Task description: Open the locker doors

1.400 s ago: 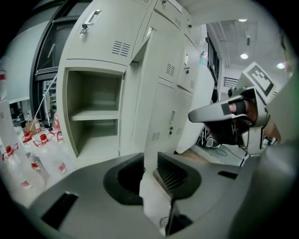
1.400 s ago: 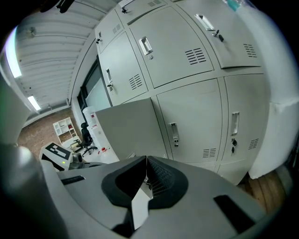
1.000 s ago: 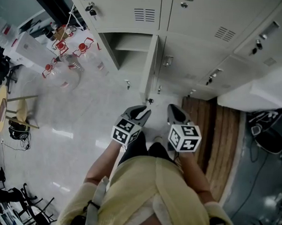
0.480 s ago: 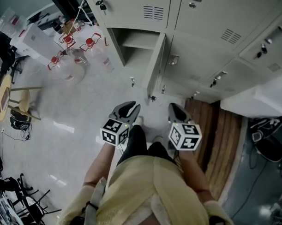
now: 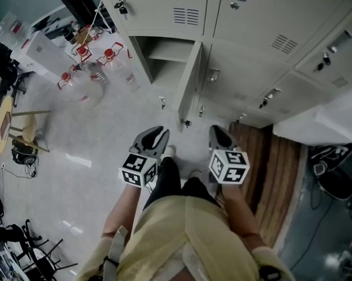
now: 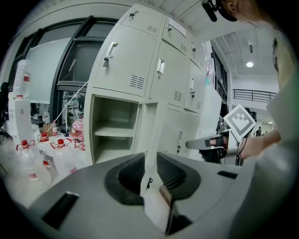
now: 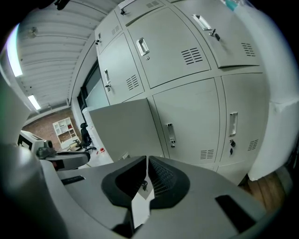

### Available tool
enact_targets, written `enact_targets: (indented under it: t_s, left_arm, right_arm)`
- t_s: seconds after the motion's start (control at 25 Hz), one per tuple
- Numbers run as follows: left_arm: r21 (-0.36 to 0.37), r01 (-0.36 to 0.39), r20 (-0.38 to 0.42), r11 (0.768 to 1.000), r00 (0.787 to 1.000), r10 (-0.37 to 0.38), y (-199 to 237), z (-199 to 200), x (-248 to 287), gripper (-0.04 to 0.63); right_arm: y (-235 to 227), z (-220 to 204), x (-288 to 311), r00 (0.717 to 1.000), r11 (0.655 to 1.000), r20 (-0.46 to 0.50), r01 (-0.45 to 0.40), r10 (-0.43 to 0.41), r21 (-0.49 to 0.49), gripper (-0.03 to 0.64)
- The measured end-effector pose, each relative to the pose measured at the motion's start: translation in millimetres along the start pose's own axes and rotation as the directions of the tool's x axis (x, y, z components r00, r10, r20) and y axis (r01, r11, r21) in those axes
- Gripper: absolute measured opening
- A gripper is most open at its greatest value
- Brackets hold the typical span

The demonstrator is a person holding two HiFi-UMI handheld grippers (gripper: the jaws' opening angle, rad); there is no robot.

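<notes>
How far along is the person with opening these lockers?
Done: one locker door stands swung out, showing a shelf inside. In hand: nothing. The left gripper is open and empty, the right gripper is shut on nothing, and both are apart from the lockers. Left: the neighbouring door and the other doors in view are closed.

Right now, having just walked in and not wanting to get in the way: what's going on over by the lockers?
A person stands facing the lockers with a gripper in each hand. One lower door already stands open, showing a shelf; the other doors in view are shut. Neither gripper touches anything. The left gripper is open, its jaws having just closed a little with nothing between them. The right gripper is shut and empty.
</notes>
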State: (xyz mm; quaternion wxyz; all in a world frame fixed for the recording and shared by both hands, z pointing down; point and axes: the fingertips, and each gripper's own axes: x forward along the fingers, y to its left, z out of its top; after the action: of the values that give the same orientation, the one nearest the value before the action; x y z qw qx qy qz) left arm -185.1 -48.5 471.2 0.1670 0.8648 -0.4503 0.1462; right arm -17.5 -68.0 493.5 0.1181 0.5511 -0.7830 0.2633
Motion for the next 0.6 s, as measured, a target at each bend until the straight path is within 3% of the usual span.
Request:
enact_targets:
  t_s: [0.28,0.6]
  left_arm:
    - [0.014,-0.064,0.026,0.998,0.998,0.064,10.7,7.0,9.9,0.081]
    - [-0.058,-0.173,0.031,0.983,0.984,0.175,52.2,15.5,15.7,0.081]
  right_arm:
    - [-41.4,1.5,-0.2,0.997,0.997,-0.001,0.074,-0.074,0.023,0.005]
    - [-92.7,15.2,3.1,0.986,0.986,0.017,0.168,-0.168,-0.007,0.005]
